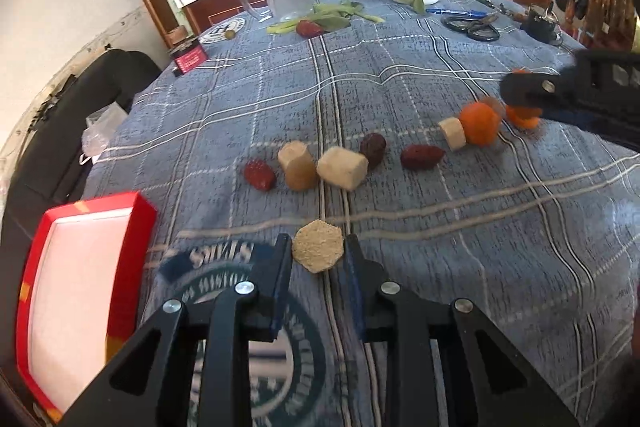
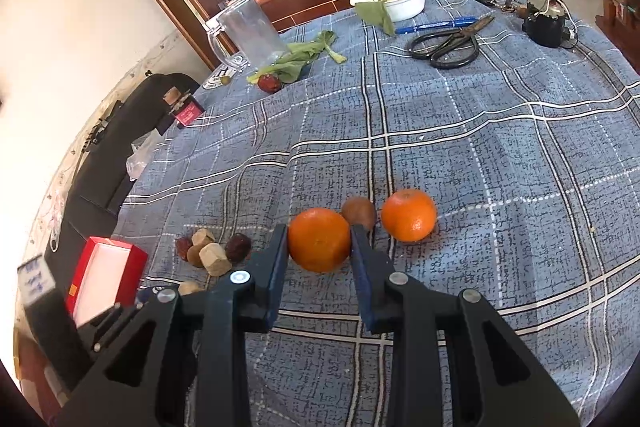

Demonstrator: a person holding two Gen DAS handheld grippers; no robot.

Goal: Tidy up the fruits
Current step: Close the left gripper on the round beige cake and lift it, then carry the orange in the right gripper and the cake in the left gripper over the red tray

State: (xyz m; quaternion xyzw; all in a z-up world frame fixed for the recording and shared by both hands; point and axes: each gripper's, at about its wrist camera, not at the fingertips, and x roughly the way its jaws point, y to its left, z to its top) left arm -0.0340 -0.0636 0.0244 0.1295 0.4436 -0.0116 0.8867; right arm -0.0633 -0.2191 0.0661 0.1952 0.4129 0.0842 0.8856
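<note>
Left hand-held gripper (image 1: 318,254): jaws closed against a tan hexagonal piece (image 1: 317,246), held between the fingertips above the table (image 1: 400,75).
Right hand-held gripper (image 2: 320,241): fingers flank the near orange (image 2: 319,239), apparently pinching it; contact looks made on both sides.
Ahead of the left gripper: red dates (image 1: 260,174), tan blocks (image 1: 342,167) and a dark date (image 1: 373,148) lie loose in a row.
Just right of the held orange: brown fruit (image 2: 359,213), then second orange (image 2: 408,215).
Red box (image 1: 86,291): left of the left gripper, looks empty.
Progress: early, judging by this; nearly everything remains unsorted.
</note>
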